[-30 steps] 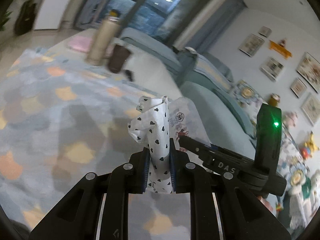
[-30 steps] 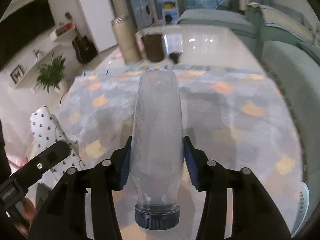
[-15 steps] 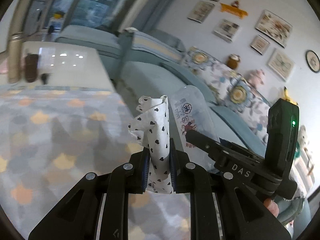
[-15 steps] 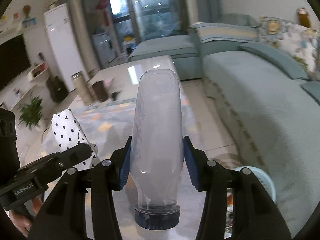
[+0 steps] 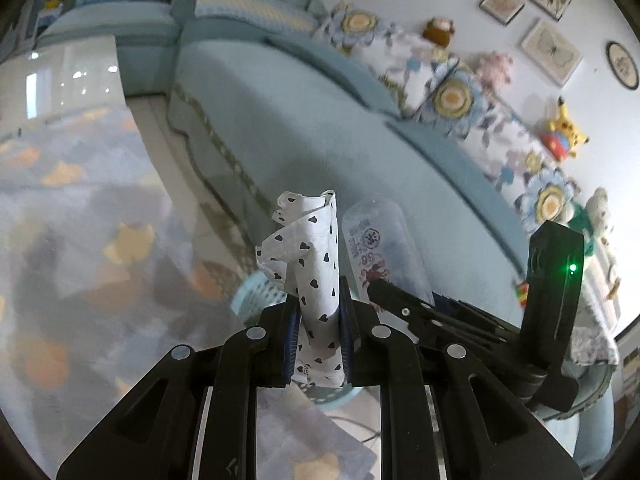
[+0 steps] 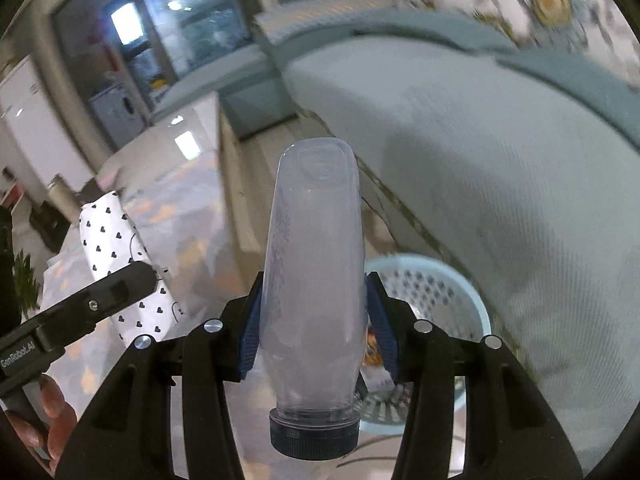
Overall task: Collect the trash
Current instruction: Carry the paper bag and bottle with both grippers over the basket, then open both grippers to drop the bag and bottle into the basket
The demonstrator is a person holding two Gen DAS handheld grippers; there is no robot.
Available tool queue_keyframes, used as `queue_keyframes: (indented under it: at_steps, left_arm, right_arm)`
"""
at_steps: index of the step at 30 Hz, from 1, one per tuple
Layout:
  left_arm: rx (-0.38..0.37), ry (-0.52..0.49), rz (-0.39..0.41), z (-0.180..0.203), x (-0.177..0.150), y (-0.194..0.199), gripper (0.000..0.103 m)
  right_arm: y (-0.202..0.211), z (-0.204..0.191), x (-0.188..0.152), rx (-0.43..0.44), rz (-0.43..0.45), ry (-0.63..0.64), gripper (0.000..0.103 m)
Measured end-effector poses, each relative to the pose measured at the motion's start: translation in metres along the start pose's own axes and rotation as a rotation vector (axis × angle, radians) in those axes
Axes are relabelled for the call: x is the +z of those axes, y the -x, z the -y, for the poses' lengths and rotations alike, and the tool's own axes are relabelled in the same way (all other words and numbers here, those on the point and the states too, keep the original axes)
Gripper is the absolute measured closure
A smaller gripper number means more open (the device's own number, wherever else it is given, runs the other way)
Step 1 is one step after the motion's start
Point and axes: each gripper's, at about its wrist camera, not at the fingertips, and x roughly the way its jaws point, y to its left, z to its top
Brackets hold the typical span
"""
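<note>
Partly hidden behind both loads, basket (image 6: 472, 300) rim shows.

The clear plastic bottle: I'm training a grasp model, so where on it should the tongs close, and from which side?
As now: the right tongs span the clear plastic bottle across its wide lower body above the dark cap, coming from the cap end. The body bulges there, giving the pads purchase.
</note>
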Motion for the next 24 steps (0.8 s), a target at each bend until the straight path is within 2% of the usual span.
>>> queue_keyframes:
  at_steps: [2, 4, 7, 9, 15, 17, 24]
  left_arm:
    - [0.005, -0.007, -0.027, 0.000, -0.003, -0.013, 0.087]
    - [0.009, -0.017, -0.059, -0.002, -0.009, -0.029, 0.085]
    - [0.018, -0.027, -0.085, -0.001, -0.014, -0.043, 0.073]
    - [0.019, -0.032, -0.097, -0.003, -0.017, -0.047, 0.058]
    - [0.019, -0.049, -0.120, -0.002, -0.022, -0.053, 0.040]
    - [0.024, -0.057, -0.111, -0.002, -0.023, -0.050, 0.036]
    - [0.028, -0.091, -0.073, 0.006, -0.024, -0.031, 0.036]
  right_arm:
    - [-0.013, 0.021, -0.010, 0.037, -0.042, -0.063, 0.058]
    - [-0.026, 0.033, -0.017, 0.017, -0.069, -0.095, 0.058]
    - [-0.046, 0.048, -0.029, 0.001, -0.117, -0.138, 0.057]
    - [-0.057, 0.054, -0.035, -0.001, -0.140, -0.169, 0.057]
    - [-0.066, 0.062, -0.040, -0.024, -0.148, -0.206, 0.054]
    - [-0.059, 0.065, -0.043, -0.034, -0.132, -0.204, 0.053]
    - [-0.038, 0.065, -0.042, -0.024, -0.075, -0.183, 0.052]
